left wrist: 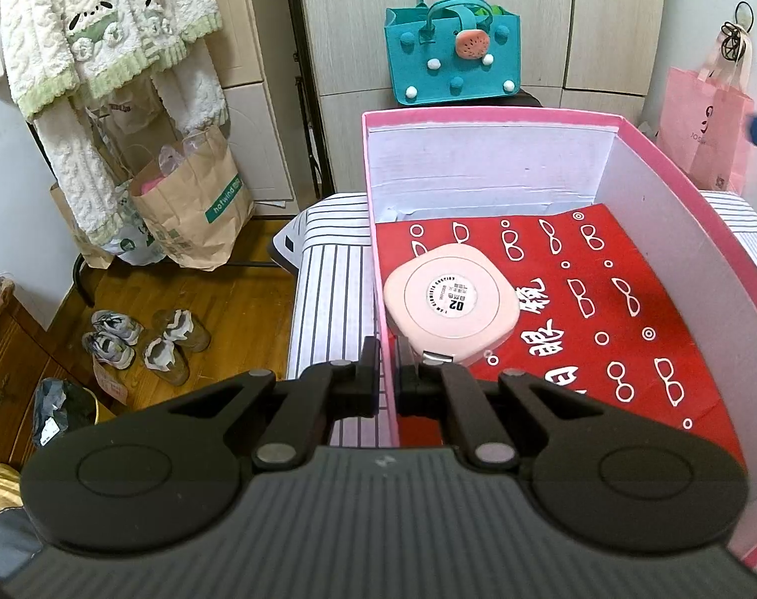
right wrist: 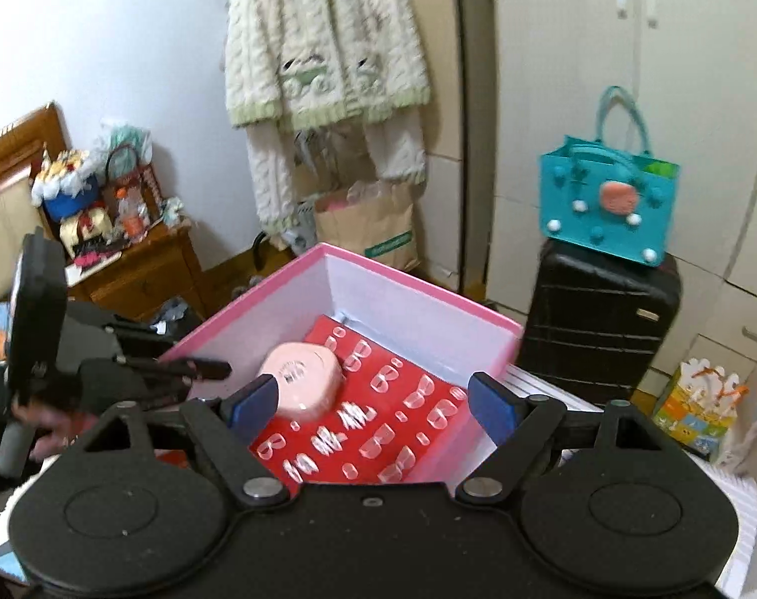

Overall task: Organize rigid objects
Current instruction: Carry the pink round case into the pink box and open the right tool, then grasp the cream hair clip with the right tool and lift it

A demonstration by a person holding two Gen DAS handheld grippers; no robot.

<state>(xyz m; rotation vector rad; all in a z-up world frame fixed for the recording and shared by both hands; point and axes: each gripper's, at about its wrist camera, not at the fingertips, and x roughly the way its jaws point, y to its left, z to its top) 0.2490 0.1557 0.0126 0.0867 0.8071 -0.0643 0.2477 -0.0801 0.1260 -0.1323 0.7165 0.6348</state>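
Observation:
A pink box (left wrist: pixel 488 116) with white inner walls stands on a striped surface; it also shows in the right wrist view (right wrist: pixel 408 282). Inside lies a red case printed with white glasses (left wrist: pixel 593 299), also seen from the right wrist (right wrist: pixel 378 429). On it rests a rounded pink compact (left wrist: pixel 450 302), which shows in the right wrist view too (right wrist: pixel 301 382). My left gripper (left wrist: pixel 387 379) is shut on the box's left wall, one finger on each side. My right gripper (right wrist: pixel 373 399) is open and empty above the box, blue pads wide apart.
A teal felt bag (left wrist: pixel 450 57) sits on a black suitcase (right wrist: pixel 598 319) behind the box. Paper bags (left wrist: pixel 193 199), shoes (left wrist: pixel 143 344) and hanging knitwear are at the left. A pink bag (left wrist: pixel 707 125) hangs at the right. A wooden nightstand (right wrist: pixel 143 274) holds clutter.

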